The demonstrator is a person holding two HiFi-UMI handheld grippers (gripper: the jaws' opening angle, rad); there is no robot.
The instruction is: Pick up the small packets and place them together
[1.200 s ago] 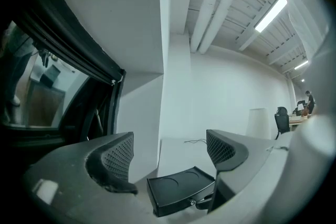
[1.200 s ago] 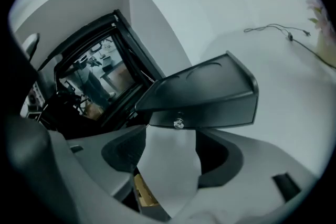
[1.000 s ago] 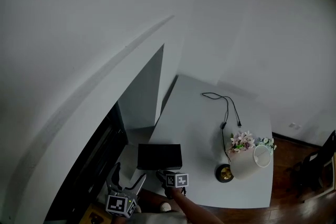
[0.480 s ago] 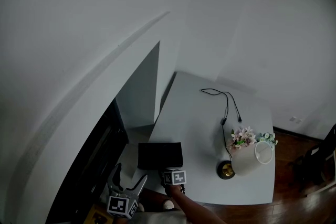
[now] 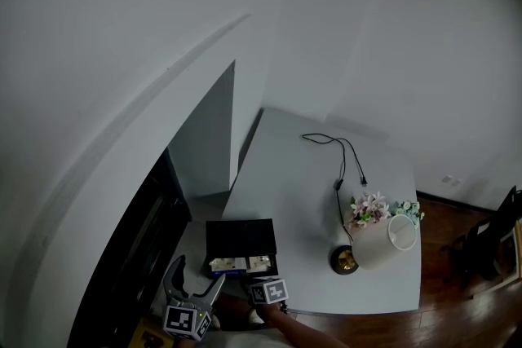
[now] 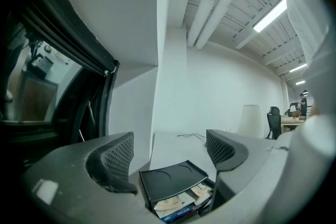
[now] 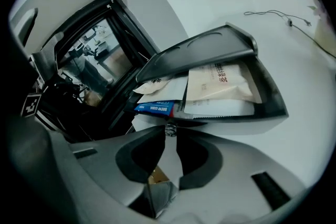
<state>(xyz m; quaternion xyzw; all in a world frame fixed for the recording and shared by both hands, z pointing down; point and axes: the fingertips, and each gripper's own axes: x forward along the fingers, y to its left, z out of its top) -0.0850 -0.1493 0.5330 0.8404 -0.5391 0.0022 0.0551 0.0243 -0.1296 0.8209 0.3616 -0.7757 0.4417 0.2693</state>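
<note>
A black box (image 5: pixel 240 234) stands at the near edge of the white table (image 5: pixel 310 183), and its drawer (image 7: pixel 262 102) is pulled out toward me. Inside lie small packets (image 5: pixel 240 263): a beige packet (image 7: pixel 218 83), a blue packet (image 7: pixel 154 108) and white ones. My right gripper (image 7: pixel 169 131) is shut on the drawer's small metal knob (image 7: pixel 169 129), at the box's front in the head view (image 5: pixel 259 283). The left gripper (image 5: pixel 196 279) hovers open, left of the box and holding nothing. From the left gripper view (image 6: pixel 173 150), the box (image 6: pixel 170 180) and packets (image 6: pixel 176 201) lie just below the jaws.
A tipped white lamp (image 5: pixel 383 240) with a gold base (image 5: pixel 347 259), flowers (image 5: pixel 372 208) and a black cable (image 5: pixel 338 155) occupy the table's right side. A dark window frame (image 5: pixel 139 240) runs along the left. A white wall panel (image 5: pixel 208 134) stands behind the box.
The drawer, shut before, now stands pulled out with packets showing. The right gripper has moved toward me with the knob. The left gripper has barely moved.
</note>
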